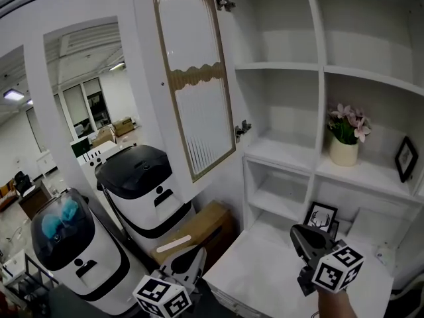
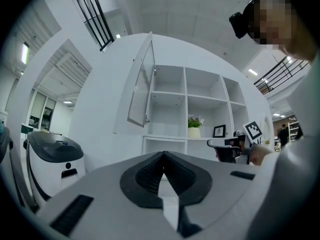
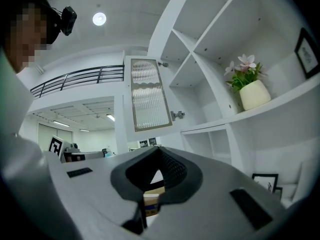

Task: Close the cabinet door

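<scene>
- The cabinet door [image 1: 195, 78] has a white frame around a ribbed glass panel, trimmed in tan, with a wavy band across its middle.
- It stands upright, swung wide open, seemingly square to the shelf unit [image 1: 319, 66].
- Two metal hinges [image 1: 242, 130] hold it on.

Left tool [image 2: 163, 156] jaws together, nothing between; cabinet door [image 2: 141, 90] stands open, left of shelves [image 2: 168, 92]; potted plant [image 2: 194, 129] on one; right tool [image 2: 226, 145] at right.

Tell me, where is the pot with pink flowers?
In the head view, the flower pot sits at the right on a cabinet shelf, left of a small picture frame and right of the open cabinet door.
</scene>
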`<act>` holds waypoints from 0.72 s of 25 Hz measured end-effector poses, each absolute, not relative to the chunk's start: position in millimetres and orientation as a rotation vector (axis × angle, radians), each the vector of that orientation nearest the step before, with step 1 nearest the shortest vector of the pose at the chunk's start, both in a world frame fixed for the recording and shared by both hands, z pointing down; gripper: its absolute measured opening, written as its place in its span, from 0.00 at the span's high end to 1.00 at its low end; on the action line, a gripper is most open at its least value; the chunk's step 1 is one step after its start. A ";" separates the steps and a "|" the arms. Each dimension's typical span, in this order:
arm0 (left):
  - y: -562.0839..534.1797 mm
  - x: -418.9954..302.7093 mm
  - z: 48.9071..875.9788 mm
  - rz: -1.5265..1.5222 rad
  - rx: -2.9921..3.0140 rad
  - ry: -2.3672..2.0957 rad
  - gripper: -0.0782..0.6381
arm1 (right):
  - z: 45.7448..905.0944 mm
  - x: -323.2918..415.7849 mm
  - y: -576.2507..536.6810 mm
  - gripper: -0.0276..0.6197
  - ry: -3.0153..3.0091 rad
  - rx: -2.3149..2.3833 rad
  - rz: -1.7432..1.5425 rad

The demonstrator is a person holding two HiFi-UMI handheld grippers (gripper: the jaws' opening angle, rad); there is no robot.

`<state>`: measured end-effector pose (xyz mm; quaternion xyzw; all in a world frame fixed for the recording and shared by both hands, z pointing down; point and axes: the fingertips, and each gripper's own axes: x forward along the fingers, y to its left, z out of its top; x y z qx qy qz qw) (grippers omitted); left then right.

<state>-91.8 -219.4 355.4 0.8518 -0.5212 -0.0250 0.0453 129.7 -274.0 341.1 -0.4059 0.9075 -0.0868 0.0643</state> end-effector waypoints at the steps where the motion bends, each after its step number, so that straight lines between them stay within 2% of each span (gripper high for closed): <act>1: -225.9 -96.9 353.7 -0.090 2.603 -1.595 0.88 | 339.8 127.2 -278.0 0.95 2.736 -1.235 -0.260; 18: -312.9 -169.6 327.9 -0.167 2.604 -1.665 0.88 | 342.5 92.4 -323.5 0.95 2.699 -1.344 -0.271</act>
